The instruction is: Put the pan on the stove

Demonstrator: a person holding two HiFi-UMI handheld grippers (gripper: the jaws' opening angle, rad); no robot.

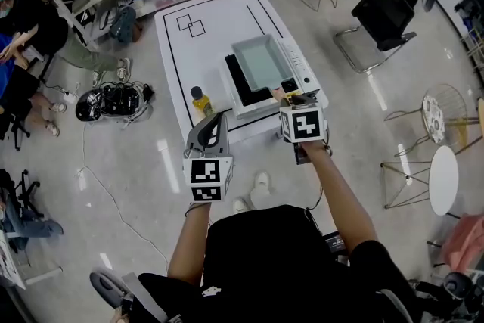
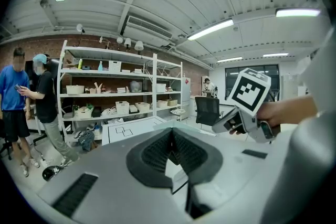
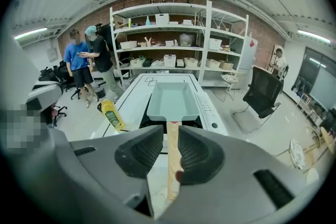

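A yellow plastic bottle (image 1: 200,99) stands on the white table (image 1: 175,64), just beyond the raised left gripper (image 2: 170,136), whose jaws are pressed together on nothing. Further right, the pale green rectangular pan (image 1: 262,60) sits on the white, black-topped stove (image 1: 301,73). Its wooden handle (image 3: 172,160) lies between the parted, unclamped jaws of the right gripper (image 3: 170,134).

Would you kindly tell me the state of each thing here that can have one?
pan: empty, sitting on the stove
stove: on or off unclear
bottle: upright
left tongs: shut, empty
right tongs: open, either side of the handle
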